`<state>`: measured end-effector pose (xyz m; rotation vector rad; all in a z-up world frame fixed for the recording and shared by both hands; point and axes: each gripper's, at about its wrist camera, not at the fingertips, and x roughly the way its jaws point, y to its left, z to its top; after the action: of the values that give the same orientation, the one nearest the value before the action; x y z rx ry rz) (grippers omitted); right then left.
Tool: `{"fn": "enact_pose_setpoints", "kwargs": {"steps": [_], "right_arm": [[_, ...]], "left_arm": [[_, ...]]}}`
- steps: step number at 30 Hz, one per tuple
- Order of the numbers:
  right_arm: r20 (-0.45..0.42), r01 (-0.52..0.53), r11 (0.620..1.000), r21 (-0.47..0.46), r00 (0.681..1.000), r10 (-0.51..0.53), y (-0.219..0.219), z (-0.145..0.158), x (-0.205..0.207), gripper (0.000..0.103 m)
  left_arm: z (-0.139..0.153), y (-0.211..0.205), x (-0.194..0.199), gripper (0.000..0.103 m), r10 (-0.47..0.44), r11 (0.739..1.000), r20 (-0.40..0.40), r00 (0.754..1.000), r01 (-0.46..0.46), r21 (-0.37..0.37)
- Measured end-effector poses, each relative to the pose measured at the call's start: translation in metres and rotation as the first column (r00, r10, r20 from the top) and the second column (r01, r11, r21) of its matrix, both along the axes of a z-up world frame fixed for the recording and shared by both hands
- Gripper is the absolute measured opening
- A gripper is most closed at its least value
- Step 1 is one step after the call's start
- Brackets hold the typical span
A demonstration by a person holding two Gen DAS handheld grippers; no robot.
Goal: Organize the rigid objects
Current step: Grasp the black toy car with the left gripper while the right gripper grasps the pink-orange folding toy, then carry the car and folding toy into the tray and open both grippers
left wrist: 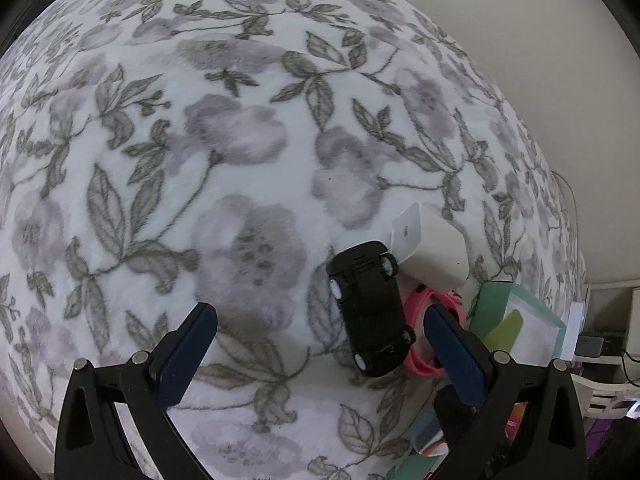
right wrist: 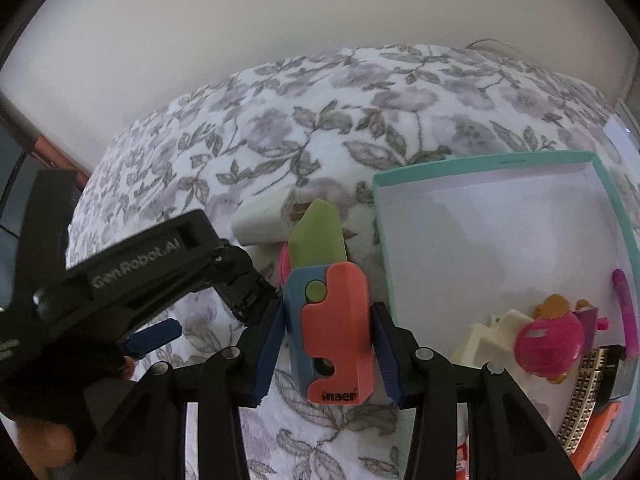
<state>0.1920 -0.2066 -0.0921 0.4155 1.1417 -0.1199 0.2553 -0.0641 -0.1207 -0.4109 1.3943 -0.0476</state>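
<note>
Open left hand-held gripper (left wrist: 320, 344) beside upturned black toy car (left wrist: 370, 308)

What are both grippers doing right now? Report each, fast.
Left gripper: open, holding nothing, beside the black toy car.
Right gripper: closed on the toy knife.

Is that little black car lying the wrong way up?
Yes. The black toy car on the flowered blanket lies flipped, wheels up, leaning against the white charger. It sits just ahead of the open left tool.

1 toy car (left wrist: 370, 310), 1 charger (left wrist: 430, 246), 1 toy knife (right wrist: 330, 312), 1 box (right wrist: 496, 159)
</note>
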Motion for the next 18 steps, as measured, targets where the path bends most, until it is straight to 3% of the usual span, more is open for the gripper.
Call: {"fn": "enact_pose_setpoints", "kwargs": {"steps": [5,9,12,14,18], "right_arm": [[0.014,0.022,1.000,0.016,1.000,-0.023,-0.009,0.006,-0.002,0.046],[0.018,0.032,0.999,0.019,0.999,-0.032,-0.012,0.009,-0.004,0.046],[0.015,0.039,0.999,0.018,0.999,-0.039,-0.014,0.009,-0.004,0.046],[0.011,0.046,0.999,0.022,0.999,-0.046,-0.015,0.008,-0.004,0.046],[0.005,0.061,0.998,0.029,0.998,-0.061,-0.018,0.007,-0.005,0.046]], "left_arm": [[-0.002,-0.016,0.002,0.096,-0.020,1.000,0.022,1.000,0.019,0.017],[-0.004,-0.031,0.001,0.090,-0.048,0.996,0.034,0.998,0.045,0.082],[-0.003,-0.043,0.001,0.072,-0.059,0.990,0.043,0.997,0.053,0.132],[-0.001,-0.046,0.000,0.052,-0.062,0.984,0.048,0.997,0.053,0.169],[-0.001,-0.048,0.003,0.035,-0.058,0.978,0.042,0.997,0.048,0.205]]}}
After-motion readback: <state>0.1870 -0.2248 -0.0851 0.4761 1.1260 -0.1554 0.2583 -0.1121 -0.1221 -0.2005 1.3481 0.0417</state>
